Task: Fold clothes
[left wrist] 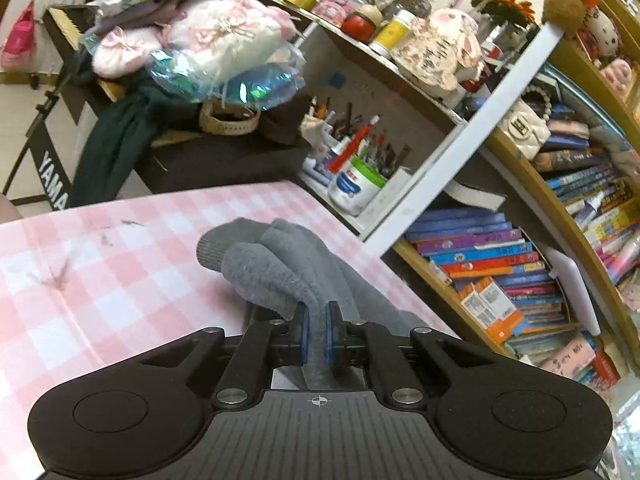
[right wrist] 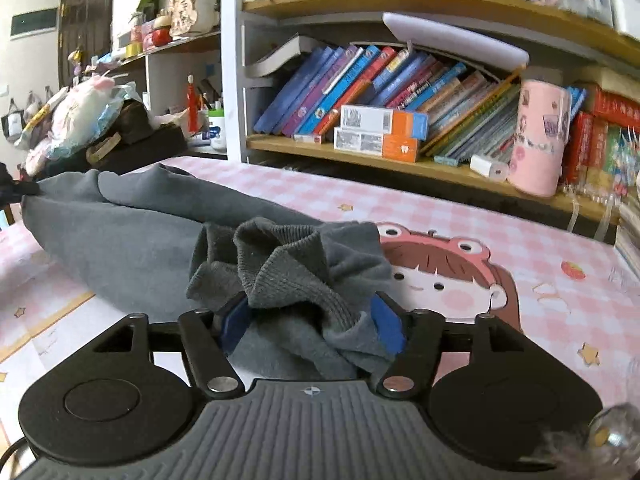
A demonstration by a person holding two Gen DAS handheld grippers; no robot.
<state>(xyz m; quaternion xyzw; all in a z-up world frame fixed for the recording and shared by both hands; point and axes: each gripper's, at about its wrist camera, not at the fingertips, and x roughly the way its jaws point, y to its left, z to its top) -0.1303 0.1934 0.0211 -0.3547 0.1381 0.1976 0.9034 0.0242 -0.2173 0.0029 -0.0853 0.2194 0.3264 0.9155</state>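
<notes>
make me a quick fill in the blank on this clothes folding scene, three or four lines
1. The garment on the table is ____ in colour.
2. The tablecloth has a pink and white ____ pattern.
3. The left gripper is ____ on a fold of the garment.
4. On the shelf behind the table stand rows of ____.

Missing words: grey; checked; shut; books

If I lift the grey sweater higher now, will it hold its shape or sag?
The grey sweater will likely sag: it already drapes in soft folds on the table. Its fuzzy knit probably won't slip from the left gripper. The bunched ribbed hem may unfurl.
</notes>
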